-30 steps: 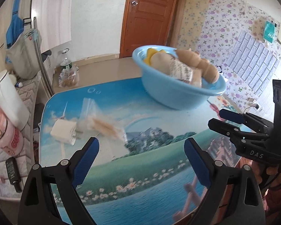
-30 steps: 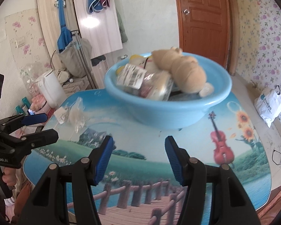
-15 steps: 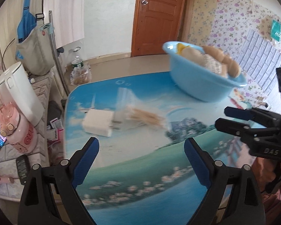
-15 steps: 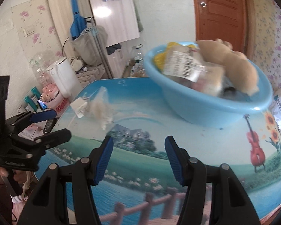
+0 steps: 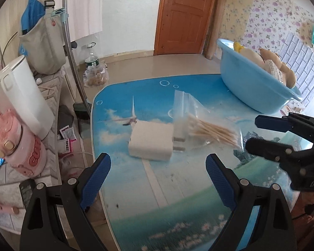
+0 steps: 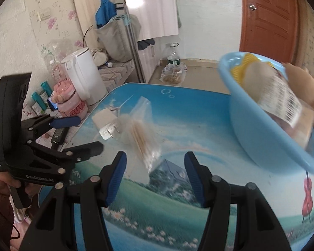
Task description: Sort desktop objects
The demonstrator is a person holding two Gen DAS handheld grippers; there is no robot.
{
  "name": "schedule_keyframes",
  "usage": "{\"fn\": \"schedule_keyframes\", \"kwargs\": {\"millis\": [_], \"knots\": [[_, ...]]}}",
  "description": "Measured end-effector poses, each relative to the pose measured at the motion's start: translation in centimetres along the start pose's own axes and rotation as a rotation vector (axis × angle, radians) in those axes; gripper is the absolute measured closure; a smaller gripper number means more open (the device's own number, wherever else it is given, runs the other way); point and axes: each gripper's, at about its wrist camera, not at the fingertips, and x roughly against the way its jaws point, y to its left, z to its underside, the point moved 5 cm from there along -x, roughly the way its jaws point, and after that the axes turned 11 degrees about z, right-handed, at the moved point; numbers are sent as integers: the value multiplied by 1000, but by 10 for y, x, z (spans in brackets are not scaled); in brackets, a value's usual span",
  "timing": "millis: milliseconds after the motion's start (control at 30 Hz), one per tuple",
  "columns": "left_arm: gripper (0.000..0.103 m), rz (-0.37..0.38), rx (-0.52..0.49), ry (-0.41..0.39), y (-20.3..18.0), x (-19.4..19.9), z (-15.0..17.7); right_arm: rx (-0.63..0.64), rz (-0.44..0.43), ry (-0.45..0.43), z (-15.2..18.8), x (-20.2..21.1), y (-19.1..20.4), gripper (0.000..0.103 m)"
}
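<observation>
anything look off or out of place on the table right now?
Nothing spilled or damaged. Two items lie loose on the table outside the blue basin: a white charger on its side, prongs against a clear bag of cotton swabs. Both grippers, left and right, are open and empty.

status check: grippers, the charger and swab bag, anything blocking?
Left gripper open, empty, above the white charger. Right gripper open, empty, near the cotton swab bag. Bag partly over the charger's prongs. Blue basin apart; nothing blocking.
</observation>
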Motion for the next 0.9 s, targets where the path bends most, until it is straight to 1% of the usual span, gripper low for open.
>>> {"fn": "schedule_keyframes", "kwargs": {"millis": [67, 167, 267, 300, 333, 367, 400, 433, 500, 567, 600, 667, 767, 900], "knots": [[11, 5, -15, 10, 2, -6, -4, 5, -11, 21, -3, -7, 3, 46], [11, -6, -45, 50, 5, -19, -6, 24, -5, 39, -6, -16, 8, 46], [12, 28, -43, 62, 5, -23, -7, 51, -6, 60, -9, -24, 13, 46], [17, 39, -45, 60, 5, -24, -6, 52, -14, 67, -9, -26, 15, 46], [27, 39, -53, 55, 4, -23, -6, 52, -15, 70, -10, -28, 15, 46], [32, 32, -73, 51, 2, -23, -6, 55, -14, 70, -10, -29, 15, 46], [41, 28, -83, 49, 1, -22, -6, 60, -14, 71, -11, -31, 16, 46], [43, 27, -86, 47, 1, -22, -7, 67, -16, 73, -11, -33, 17, 46], [43, 25, -87, 46, 0, -22, -7, 72, -32, 74, -12, -35, 19, 48], [43, 22, -85, 46, 0, -22, -6, 68, -17, 67, -11, -34, 17, 68], [44, 22, -80, 46, 0, -22, -6, 70, -13, 67, -11, -33, 16, 69], [44, 36, -65, 44, -4, -20, -4, 73, -26, 65, -7, -30, 13, 76], [44, 55, -60, 47, -11, -19, 0, 57, -31, 65, -1, -22, 6, 79], [44, 68, -63, 50, -24, -17, 5, 31, -6, 57, 11, -8, -8, 82]]}}
